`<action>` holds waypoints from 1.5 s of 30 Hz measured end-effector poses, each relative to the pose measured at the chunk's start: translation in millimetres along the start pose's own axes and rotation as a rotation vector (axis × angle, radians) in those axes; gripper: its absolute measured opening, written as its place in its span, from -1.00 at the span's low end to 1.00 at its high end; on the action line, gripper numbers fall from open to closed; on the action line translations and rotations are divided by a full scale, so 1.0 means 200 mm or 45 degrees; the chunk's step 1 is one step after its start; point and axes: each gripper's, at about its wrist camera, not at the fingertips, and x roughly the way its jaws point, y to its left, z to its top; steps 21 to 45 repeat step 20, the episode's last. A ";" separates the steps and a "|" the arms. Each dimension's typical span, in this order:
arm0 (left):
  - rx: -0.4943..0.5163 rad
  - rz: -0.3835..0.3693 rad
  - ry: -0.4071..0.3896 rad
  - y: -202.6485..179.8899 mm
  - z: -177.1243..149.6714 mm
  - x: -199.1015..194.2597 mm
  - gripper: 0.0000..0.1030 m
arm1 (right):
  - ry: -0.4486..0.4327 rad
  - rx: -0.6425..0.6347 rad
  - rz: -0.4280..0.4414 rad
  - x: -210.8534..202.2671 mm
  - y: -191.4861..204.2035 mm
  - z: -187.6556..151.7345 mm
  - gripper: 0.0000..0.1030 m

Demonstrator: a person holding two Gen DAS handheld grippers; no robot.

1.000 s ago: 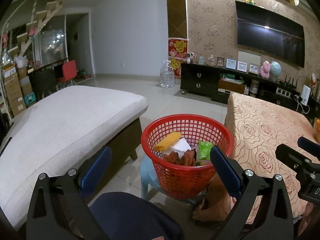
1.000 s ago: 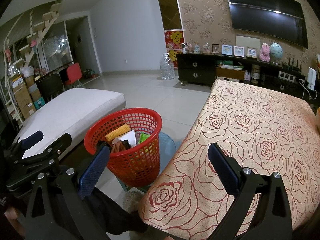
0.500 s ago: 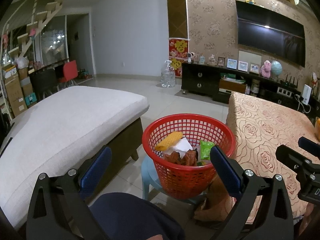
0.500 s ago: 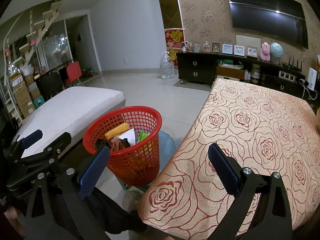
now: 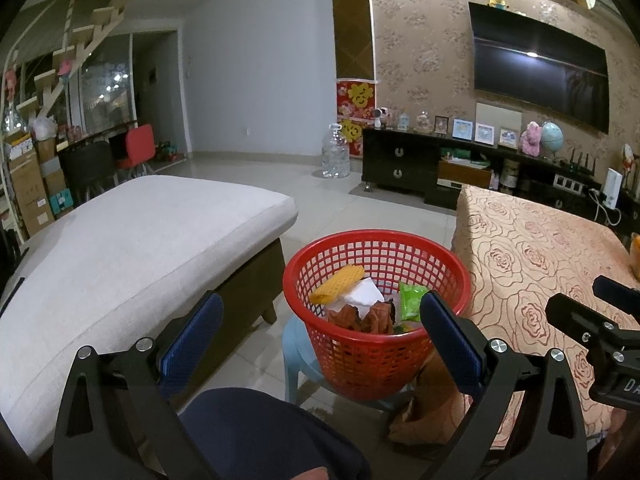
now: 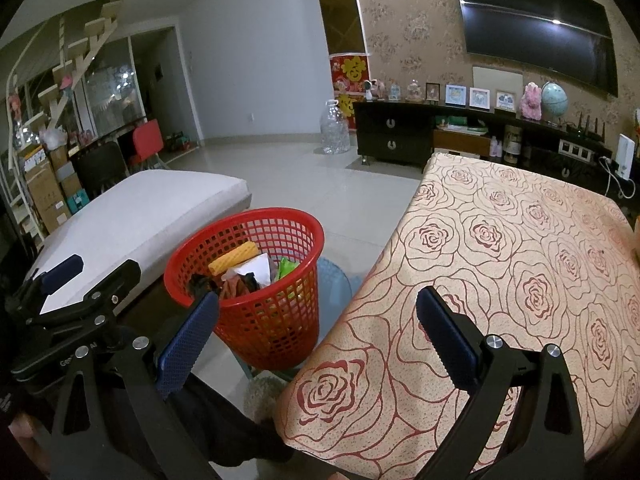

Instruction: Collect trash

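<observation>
A red mesh basket (image 5: 376, 312) stands on a light blue stool (image 5: 296, 356) between a grey cushioned bench and a table. It holds trash: a yellow foam net (image 5: 338, 282), white paper (image 5: 362, 294), a green wrapper (image 5: 412, 300) and brown wrappers. It also shows in the right wrist view (image 6: 256, 292). My left gripper (image 5: 320, 328) is open and empty, held just short of the basket. My right gripper (image 6: 316, 328) is open and empty over the near corner of the table with the rose-patterned cloth (image 6: 520, 264).
The grey bench (image 5: 120, 256) lies to the left of the basket. A dark TV cabinet (image 5: 440, 160) with frames and a globe runs along the far wall. A large water bottle (image 5: 335, 157) stands on the tiled floor. The person's knee (image 5: 260, 432) is low in the left view.
Both views drift very slightly; the basket sits marginally to the right in the left wrist view. Both grippers stay open and empty.
</observation>
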 end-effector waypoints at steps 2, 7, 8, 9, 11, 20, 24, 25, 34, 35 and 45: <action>-0.001 -0.002 -0.006 0.00 0.01 0.00 0.85 | 0.001 0.001 0.000 0.00 0.00 0.00 0.86; 0.001 -0.004 -0.031 0.00 0.01 -0.02 0.85 | 0.005 0.001 -0.002 0.02 0.01 -0.01 0.86; -0.003 0.000 -0.035 0.00 0.01 -0.02 0.85 | 0.007 0.002 -0.003 0.02 0.00 -0.02 0.86; -0.004 -0.002 -0.035 0.00 0.01 -0.02 0.85 | 0.009 0.003 -0.005 0.02 0.00 -0.02 0.86; -0.011 -0.011 -0.030 0.00 0.01 -0.01 0.85 | 0.014 0.008 -0.007 0.02 -0.01 -0.03 0.86; -0.020 -0.051 0.014 0.01 0.00 0.08 0.85 | 0.069 0.214 -0.185 -0.05 -0.58 -0.04 0.86; -0.020 -0.051 0.014 0.01 0.00 0.08 0.85 | 0.069 0.214 -0.185 -0.05 -0.58 -0.04 0.86; -0.020 -0.051 0.014 0.01 0.00 0.08 0.85 | 0.069 0.214 -0.185 -0.05 -0.58 -0.04 0.86; -0.020 -0.051 0.014 0.01 0.00 0.08 0.85 | 0.069 0.214 -0.185 -0.05 -0.58 -0.04 0.86; -0.020 -0.051 0.014 0.01 0.00 0.08 0.85 | 0.069 0.214 -0.185 -0.05 -0.58 -0.04 0.86; -0.020 -0.051 0.014 0.01 0.00 0.08 0.85 | 0.069 0.214 -0.185 -0.05 -0.58 -0.04 0.86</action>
